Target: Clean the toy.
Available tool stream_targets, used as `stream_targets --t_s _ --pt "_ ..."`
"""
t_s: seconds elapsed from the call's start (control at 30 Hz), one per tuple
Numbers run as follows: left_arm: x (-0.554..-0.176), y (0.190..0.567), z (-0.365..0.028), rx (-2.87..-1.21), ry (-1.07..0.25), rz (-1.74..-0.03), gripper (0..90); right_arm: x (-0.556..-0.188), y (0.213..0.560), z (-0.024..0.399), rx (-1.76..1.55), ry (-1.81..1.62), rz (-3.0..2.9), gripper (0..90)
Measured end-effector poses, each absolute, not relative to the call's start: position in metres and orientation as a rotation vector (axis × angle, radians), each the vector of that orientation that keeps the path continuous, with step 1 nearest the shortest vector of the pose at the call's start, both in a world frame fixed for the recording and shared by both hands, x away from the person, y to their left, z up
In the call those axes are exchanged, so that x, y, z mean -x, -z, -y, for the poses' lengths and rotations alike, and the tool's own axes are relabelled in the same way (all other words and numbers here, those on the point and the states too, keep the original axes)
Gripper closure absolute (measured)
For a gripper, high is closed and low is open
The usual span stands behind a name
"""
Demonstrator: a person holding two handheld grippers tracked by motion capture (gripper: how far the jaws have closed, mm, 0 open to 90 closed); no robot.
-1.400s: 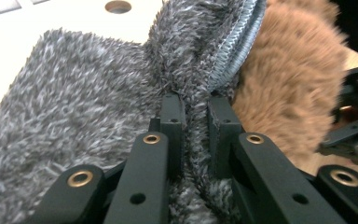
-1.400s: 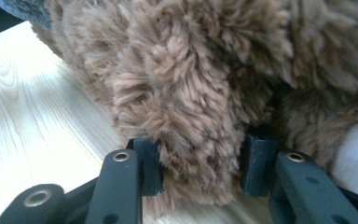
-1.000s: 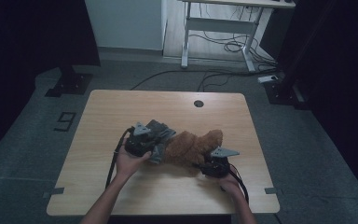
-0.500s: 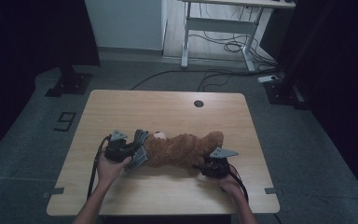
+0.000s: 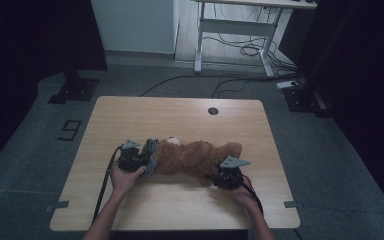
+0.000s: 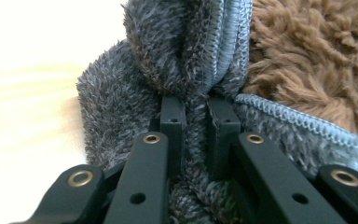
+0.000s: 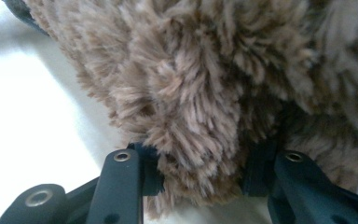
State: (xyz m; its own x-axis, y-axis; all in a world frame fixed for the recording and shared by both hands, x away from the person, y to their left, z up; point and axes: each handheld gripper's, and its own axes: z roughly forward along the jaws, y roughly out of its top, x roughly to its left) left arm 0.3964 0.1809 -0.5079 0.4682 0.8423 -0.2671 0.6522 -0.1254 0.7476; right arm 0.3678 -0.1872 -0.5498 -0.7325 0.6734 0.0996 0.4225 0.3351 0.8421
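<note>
Lower centre of the high view: the left gripper (image 5: 147, 159) has its fingers (image 6: 173, 122) clamped on the grey fleece garment (image 6: 121, 102) bunched at the head end of the brown teddy bear (image 5: 192, 157), while the right gripper (image 5: 219, 175) has its fingers (image 7: 151, 170) closed around a plush leg at the opposite end. Bear lies lengthwise across the near half of the wooden surface (image 5: 180, 112), middle of frame, garment at its left; judged step is working the garment along the bear, one end braced. Next move calls for a steady pull on the fleece with the leg grip firm, lest the toy slide
</note>
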Motion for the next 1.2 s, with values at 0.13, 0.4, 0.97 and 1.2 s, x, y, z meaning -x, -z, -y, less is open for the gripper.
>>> stream_targets --t_s 0.13,0.4,0.97,1.2 --pt "-0.405 0.502 -0.182 -1.854 -0.267 -1.257 78.8 -0.382 0.550 0.190 -1.047 -1.354 -2.296 59.8" --pt "-0.382 0.456 -0.178 -1.832 -0.373 -1.132 78.7 -0.385 0.550 0.196 -1.101 -1.372 -2.275 58.2" --pt "-0.411 0.456 -0.114 -1.930 -0.308 -1.074 78.5 -0.380 0.551 0.197 -1.146 -1.376 -2.265 56.4" --pt "-0.393 0.461 -0.116 -1.946 -0.360 -1.038 78.4 -0.380 0.551 0.194 -1.173 -1.334 -2.252 55.1"
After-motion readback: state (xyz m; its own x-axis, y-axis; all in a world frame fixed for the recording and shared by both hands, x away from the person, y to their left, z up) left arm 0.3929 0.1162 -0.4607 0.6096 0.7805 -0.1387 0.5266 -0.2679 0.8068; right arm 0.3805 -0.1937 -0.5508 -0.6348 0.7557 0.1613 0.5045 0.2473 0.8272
